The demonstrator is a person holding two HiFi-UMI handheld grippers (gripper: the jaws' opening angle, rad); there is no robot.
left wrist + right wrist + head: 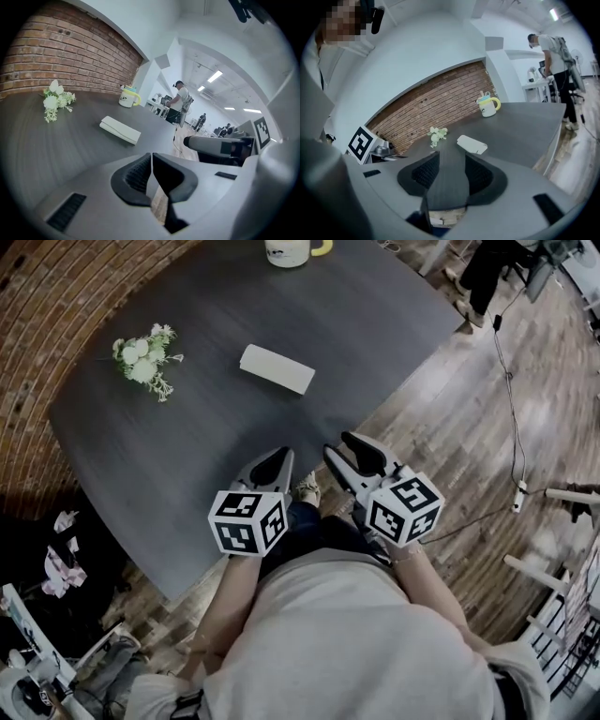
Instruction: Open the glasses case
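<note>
Dark counter [187, 456] spreads ahead of and below both sets of fingers. Its near edge is right under them.

Left gripper [151, 154]: fingers [136, 176] closed tip to tip with nothing between. Right gripper [451, 154]: fingers [423, 174] stand apart and are empty, only counter shows through the gap. Both grippers sit side by side, pointing forward and somewhat down.

Glasses case [277, 368] - pale, flat, closed - lies on the counter ahead of both fingertips, well apart from them. It is a touch left of the left fingers' line and nearly straight ahead of the right ones. Nothing stands between the fingers and the case.

Flower sprig [143, 357] is far off to the left of the left fingers. Mug [289, 251] sits beyond the case at the far edge. Both look clear of the path.

Step in hand, as I read it, is the reach-in, with the case not yet touched. To do it well:
- Bring both sets of fingers forward and down together.
- Part the left fingers before arrival.
- Pin the base with one gripper and take the lid edge with the other.
- Which long side carries the hinge can't be told from here - check it close up before lifting.
- Keep the pinch shallow so the light case doesn't skid on the smooth counter.
</note>
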